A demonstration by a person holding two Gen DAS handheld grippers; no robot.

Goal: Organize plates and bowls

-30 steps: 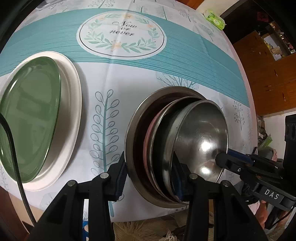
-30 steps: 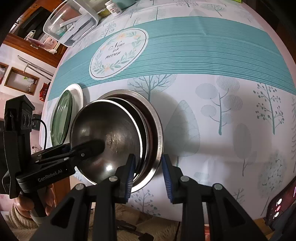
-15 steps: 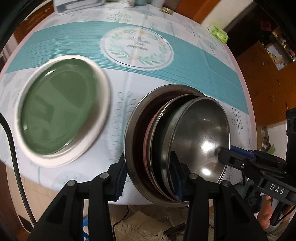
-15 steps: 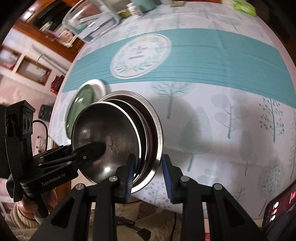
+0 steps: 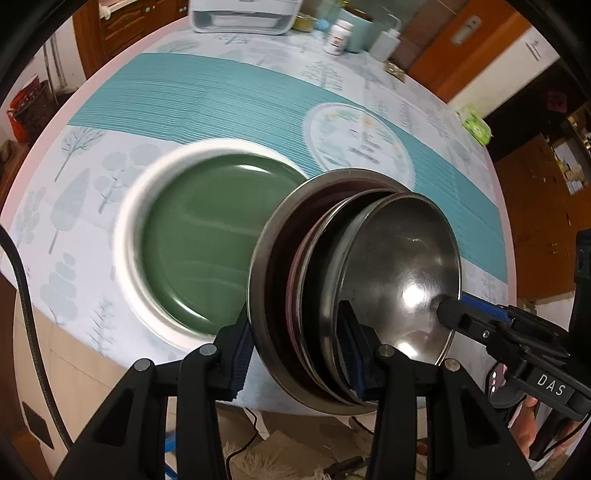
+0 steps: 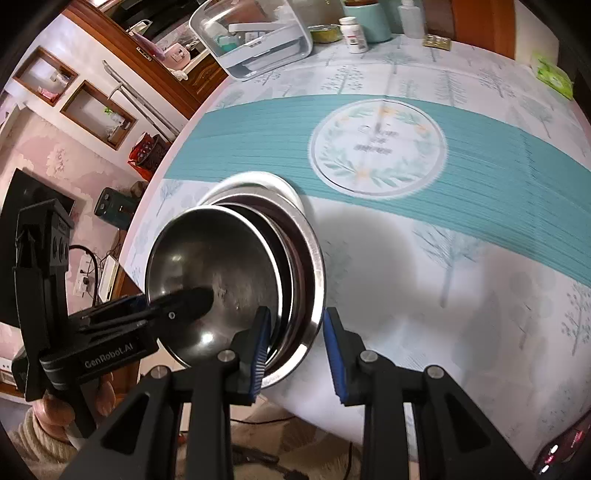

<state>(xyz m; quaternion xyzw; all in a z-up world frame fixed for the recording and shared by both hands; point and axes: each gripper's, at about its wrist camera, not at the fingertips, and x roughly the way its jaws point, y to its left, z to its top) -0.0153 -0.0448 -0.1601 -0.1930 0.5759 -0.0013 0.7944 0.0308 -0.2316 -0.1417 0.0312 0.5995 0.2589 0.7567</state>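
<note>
A nested stack of steel bowls and plates (image 5: 388, 277), with a pink one among them, hangs tilted in the air. My left gripper (image 5: 295, 354) is shut on its left rim, one finger inside and one outside. Opposite it, my right gripper (image 5: 461, 308) clamps the other rim. In the right wrist view the right gripper (image 6: 295, 347) grips the stack (image 6: 221, 266), and the left gripper (image 6: 159, 302) reaches in from the left. A green plate (image 5: 207, 240) lies on a white plate (image 5: 129, 229) on the table. The stack overlaps the green plate's right edge.
A tablecloth with a teal band and a round emblem (image 6: 378, 147) covers the table. At the far edge stand a clear plastic container (image 6: 258, 40), a pill bottle (image 6: 354, 33) and a green packet (image 6: 554, 74). A phone (image 6: 561, 454) lies at the near right corner. The table's near edge runs just below the stack.
Both grippers have lifted the stack and carried it left toward the green plate. The plate was well apart from the stack before and is now partly covered by it.
</note>
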